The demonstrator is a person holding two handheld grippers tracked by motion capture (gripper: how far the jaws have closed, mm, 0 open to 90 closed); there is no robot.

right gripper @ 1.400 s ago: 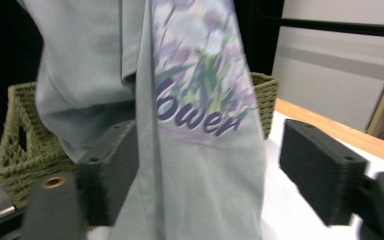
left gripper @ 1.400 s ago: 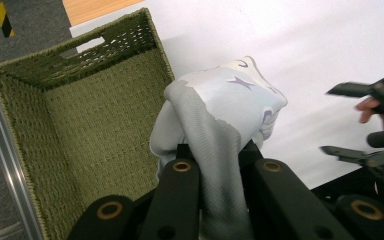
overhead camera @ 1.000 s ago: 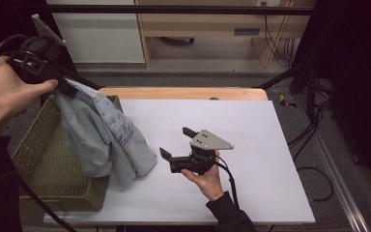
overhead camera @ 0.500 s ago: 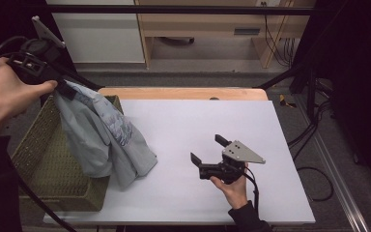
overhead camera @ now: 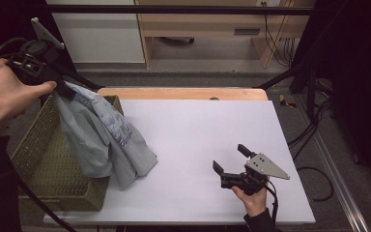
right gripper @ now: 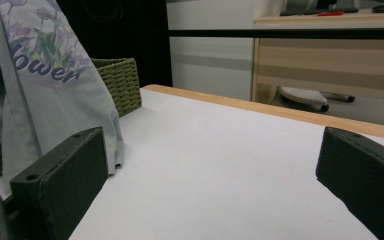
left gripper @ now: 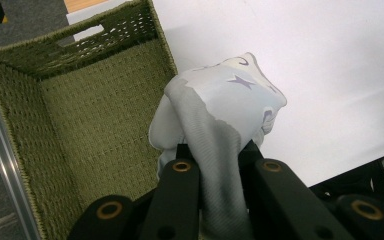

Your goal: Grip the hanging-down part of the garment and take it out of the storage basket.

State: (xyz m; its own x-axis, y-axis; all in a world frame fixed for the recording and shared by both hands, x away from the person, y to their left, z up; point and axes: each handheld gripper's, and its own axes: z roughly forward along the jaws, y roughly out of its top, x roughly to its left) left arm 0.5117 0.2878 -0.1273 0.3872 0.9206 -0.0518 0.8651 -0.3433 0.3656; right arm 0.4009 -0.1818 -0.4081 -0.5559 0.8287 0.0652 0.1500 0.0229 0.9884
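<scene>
Since the earlier frame, the right gripper [overhead camera: 228, 159] has drawn back to the lower right, jaws spread, empty. Left gripper [overhead camera: 60, 87], upper left, pinches the shirt [overhead camera: 104, 140], half lifted from the basket [overhead camera: 38, 164]; spreading it remains.

Basket [overhead camera: 43, 164] at table's [overhead camera: 212, 130] left edge

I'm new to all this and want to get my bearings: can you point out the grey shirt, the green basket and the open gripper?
grey shirt [overhead camera: 101, 140]: high view, on the hanging cloth's middle.
green basket [left gripper: 95, 110]: left gripper view, on its woven inside floor.
right gripper [overhead camera: 229, 162]: high view, midway between its open fingertips.
</scene>
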